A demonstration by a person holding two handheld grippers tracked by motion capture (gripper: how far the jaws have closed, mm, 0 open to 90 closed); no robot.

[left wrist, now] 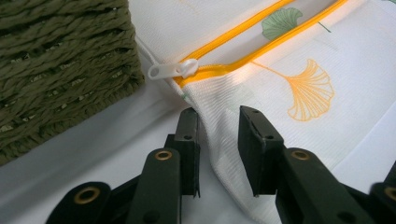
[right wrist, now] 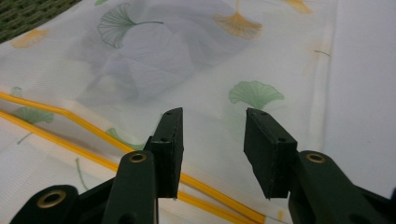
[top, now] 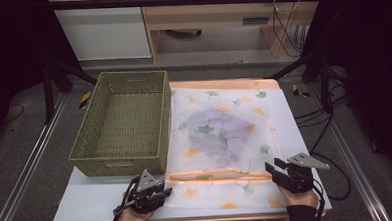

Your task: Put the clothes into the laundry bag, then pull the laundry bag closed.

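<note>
White mesh laundry bag (top: pixel 225 139) printed with green and orange ginkgo leaves lies flat on the white tabletop (top: pixel 88 200), its left edge just beside a woven olive-green rectangular basket (top: pixel 122 122). A greyish garment (top: pixel 217 132) shows dimly through the mesh in the bag's middle. An orange zipper (top: pixel 217 177) runs across the bag near the person's side; its two tapes stand apart along most of that run, and the white plastic zipper pull (left wrist: pixel 173 70) sits at the left end, close to the basket's corner. The left gripper (top: pixel 162 193) rests at the bag's near left corner with its jaws parted; in the left gripper view a raised fold of mesh stands between them, but the pads do not press on it. The right gripper (top: pixel 270 168) is at the bag's near right edge, over the zipper's right end, jaws likewise apart and holding nothing, the fabric lying below them.
</note>
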